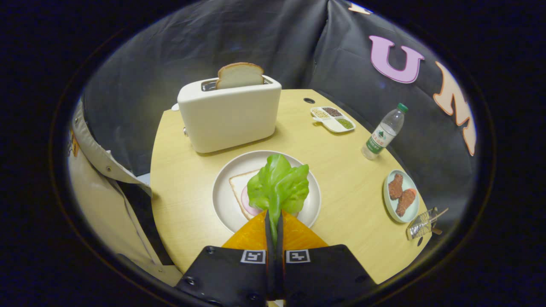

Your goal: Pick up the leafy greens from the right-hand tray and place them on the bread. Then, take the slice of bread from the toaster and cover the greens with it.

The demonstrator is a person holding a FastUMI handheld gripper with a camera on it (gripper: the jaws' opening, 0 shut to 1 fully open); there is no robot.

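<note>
My gripper [274, 218] is shut on the stem of the leafy greens [278, 184], which hang just ahead of the fingertips over the white plate [222, 200]. On that plate lies a slice of bread [238, 183] with a pink round slice [248, 204] on it, partly hidden by the greens. I cannot tell whether the greens touch the bread. Beyond the plate stands a cream toaster [228, 115] with a second bread slice [239, 76] sticking up from its slot.
To the right of the plate are a small plate with brown meat pieces [401, 195], a water bottle [384, 132], a divided dish of grains [332, 118] and a small wire basket [422, 224] near the round table's edge. A person's light sleeve [102, 187] is at the left.
</note>
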